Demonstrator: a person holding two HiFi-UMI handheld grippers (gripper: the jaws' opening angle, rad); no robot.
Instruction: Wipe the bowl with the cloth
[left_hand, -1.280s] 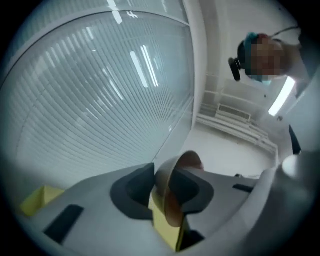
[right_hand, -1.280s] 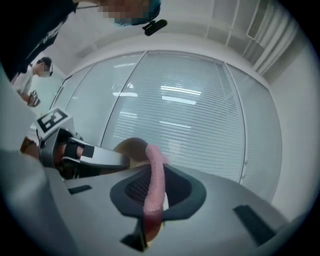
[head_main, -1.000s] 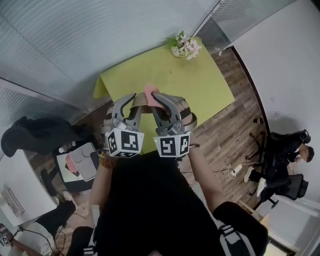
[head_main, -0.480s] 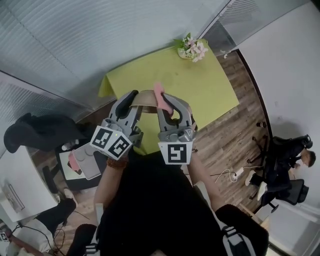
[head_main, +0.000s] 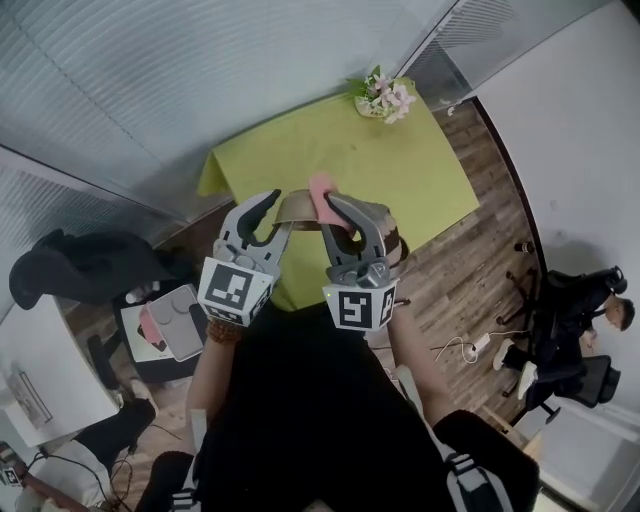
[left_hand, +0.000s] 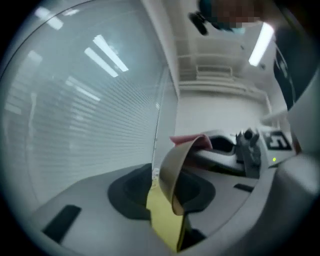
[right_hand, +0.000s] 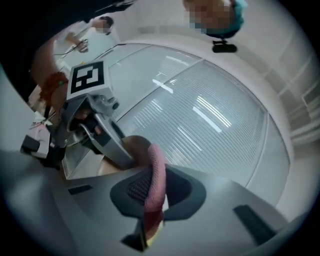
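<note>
Between the jaws of the left hand-held gripper (head_main: 270, 212) sat the rim of the bowl (head_main: 293, 208), held aloft on a narrow grip, the jaws having just been opening. Just right of it, the right hand-held gripper (head_main: 332, 210) was clamped tight on the pink cloth (head_main: 322, 188), which touched the bowl. Beneath both lay the green bench (head_main: 400, 170), with flowers (head_main: 385, 95) at its far corner.
</note>
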